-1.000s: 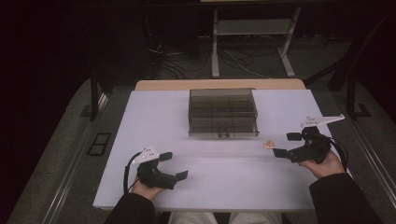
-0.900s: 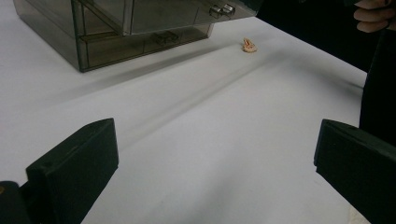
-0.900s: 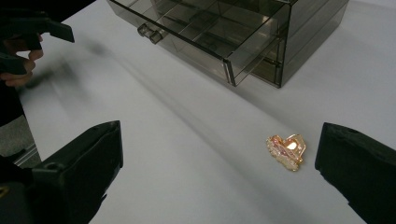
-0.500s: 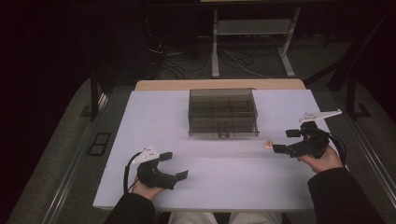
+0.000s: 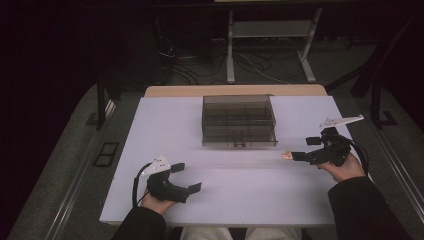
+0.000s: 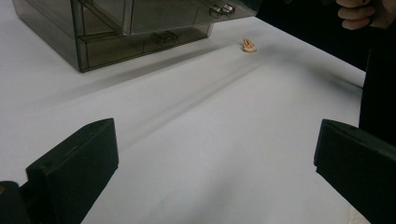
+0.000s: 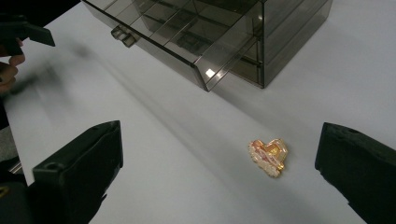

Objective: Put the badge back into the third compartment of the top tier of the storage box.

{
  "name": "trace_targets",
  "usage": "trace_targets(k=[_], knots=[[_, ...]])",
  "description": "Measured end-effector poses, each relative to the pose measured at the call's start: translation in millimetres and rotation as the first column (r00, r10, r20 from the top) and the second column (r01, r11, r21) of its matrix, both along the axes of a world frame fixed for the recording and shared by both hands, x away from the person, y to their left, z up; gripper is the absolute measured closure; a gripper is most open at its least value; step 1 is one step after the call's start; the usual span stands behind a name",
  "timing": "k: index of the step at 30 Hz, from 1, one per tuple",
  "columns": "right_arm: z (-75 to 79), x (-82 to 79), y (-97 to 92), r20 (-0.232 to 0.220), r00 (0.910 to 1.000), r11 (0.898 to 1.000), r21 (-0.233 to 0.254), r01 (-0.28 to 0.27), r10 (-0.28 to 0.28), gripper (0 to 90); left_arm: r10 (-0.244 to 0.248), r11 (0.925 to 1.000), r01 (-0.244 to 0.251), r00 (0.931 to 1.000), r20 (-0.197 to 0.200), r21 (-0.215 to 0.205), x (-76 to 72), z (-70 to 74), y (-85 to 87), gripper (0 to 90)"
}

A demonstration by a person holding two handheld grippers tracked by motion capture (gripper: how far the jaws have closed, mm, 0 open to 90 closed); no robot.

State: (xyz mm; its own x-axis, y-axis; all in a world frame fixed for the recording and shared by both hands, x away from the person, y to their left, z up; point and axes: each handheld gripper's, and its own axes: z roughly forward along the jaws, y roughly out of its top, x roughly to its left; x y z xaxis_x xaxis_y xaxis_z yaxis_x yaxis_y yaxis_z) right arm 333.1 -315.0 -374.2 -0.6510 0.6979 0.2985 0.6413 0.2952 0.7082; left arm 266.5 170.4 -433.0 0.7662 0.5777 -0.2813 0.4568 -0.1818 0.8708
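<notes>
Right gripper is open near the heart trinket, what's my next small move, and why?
Probably ease the right gripper forward and down to straddle the heart trinket. Its jaws stand wide open, and the trinket lies loose on the table ahead, right of centre, beside the drawer box.

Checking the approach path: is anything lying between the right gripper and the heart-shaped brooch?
Nothing: in the right gripper view, only bare white table separates the open right gripper from the brooch.

The white table carries one smoky clear drawer box at its far middle, one small heart-shaped gold-and-pink trinket near its right side, and two hand-held grippers, one left, one right.
</notes>
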Motion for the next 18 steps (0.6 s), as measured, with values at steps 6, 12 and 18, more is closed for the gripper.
trace_targets(k=[6, 12, 18], knots=[[-3.8, 5.8, -0.6, -0.007, 1.0000, 1.000, -0.002, 0.006, -0.006, 0.4, -0.001, 1.0000, 0.001, 1.0000, -0.001, 0.001, 0.2, -0.2, -0.4, 0.0], [-8.3, 12.0, -1.2, -0.012, 0.9998, 1.000, -0.007, 0.015, -0.015, 0.4, -0.004, 1.0000, 0.004, 1.0000, -0.001, 0.003, 0.4, -0.3, -0.7, 0.0], [-12.1, 17.9, -4.4, -0.016, 0.9996, 1.000, 0.000, 0.024, -0.024, 0.4, -0.006, 1.0000, 0.006, 1.0000, -0.001, 0.004, 0.7, -0.5, -0.8, 0.0]])
